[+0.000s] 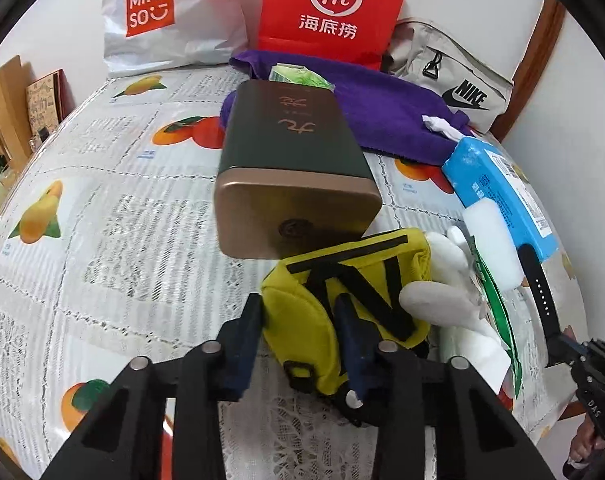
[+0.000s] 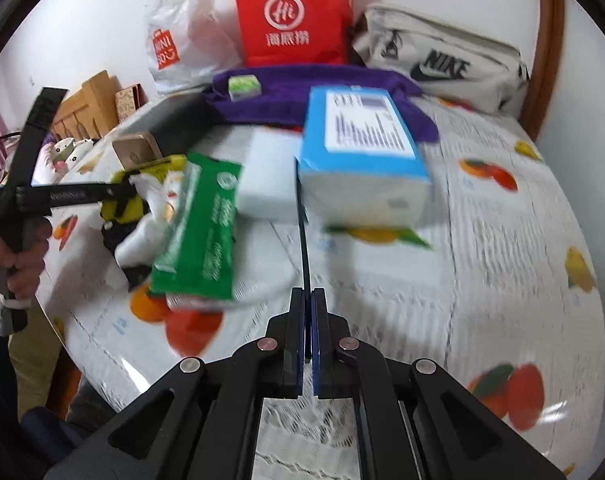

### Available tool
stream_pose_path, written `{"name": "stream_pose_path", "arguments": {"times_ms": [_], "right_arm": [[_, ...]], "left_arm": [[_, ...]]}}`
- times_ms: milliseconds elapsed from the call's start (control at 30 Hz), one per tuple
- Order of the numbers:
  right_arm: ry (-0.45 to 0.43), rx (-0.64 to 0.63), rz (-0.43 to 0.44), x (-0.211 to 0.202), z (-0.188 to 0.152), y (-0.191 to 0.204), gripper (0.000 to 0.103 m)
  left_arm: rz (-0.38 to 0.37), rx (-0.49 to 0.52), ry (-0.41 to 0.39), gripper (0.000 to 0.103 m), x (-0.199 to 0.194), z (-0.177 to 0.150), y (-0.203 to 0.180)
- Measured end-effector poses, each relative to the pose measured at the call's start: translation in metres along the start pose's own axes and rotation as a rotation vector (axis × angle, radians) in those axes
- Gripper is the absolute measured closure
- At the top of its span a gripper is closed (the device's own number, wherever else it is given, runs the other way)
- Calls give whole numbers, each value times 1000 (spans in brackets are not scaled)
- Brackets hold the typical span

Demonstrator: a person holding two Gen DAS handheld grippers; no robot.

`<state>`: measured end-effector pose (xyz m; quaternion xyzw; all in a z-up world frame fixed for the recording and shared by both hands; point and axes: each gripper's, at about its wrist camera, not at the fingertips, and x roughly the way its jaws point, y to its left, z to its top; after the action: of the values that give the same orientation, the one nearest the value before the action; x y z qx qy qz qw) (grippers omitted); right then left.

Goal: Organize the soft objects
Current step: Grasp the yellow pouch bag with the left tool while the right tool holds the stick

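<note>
Pinching the yellow pouch (image 1: 334, 312) near the table's (image 1: 102, 216) edge is the left gripper (image 1: 302, 320); the right gripper (image 2: 307, 304) is squeezing a black strap (image 2: 303, 240).

Brightness: even, diffuse indoor light; white wall reads clean.
Glare: soft sheen on the glossy fruit-printed tablecloth (image 2: 502, 240), strongest at lower right.
Shadows: faint, short, under the blue cardboard box (image 2: 362, 140).
Blur: right wrist view motion-smeared, including the green foil packet (image 2: 200, 228); left wrist view sharp.
Distortion: heavy fisheye curvature, black vignette corners.
</note>
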<state>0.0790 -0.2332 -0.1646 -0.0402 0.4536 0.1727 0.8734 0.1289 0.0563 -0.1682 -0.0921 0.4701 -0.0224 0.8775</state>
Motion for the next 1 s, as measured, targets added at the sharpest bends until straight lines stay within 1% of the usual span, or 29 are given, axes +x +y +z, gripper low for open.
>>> {"name": "stream_pose_path", "arguments": {"times_ms": [100, 133, 267, 367, 500, 567, 667, 933, 1000], "right_arm": [[10, 17, 6, 6, -4, -1, 99], [7, 23, 13, 9, -5, -1, 97], [4, 36, 38, 22, -1, -1, 96], [-15, 36, 47, 32, 6, 0, 96], [-40, 50, 48, 34, 11, 0, 97], [-47, 58, 47, 33, 10, 2, 98], [-42, 57, 50, 28, 6, 5, 98], [-49, 43, 37, 8, -1, 8, 98], [-64, 42, 33, 1, -3, 8, 98]], "left_arm": [[-7, -25, 8, 69, -2, -1, 6], [-7, -28, 13, 69, -1, -1, 6], [5, -20, 12, 68, 1, -1, 3], [16, -16, -4, 67, 2, -3, 1], [16, -14, -12, 68, 2, -3, 1], [13, -15, -14, 69, 1, -4, 1], [3, -43, -15, 70, -4, -4, 4], [15, -66, -64, 71, -31, -4, 11], [10, -74, -77, 72, -39, -5, 14]]}}
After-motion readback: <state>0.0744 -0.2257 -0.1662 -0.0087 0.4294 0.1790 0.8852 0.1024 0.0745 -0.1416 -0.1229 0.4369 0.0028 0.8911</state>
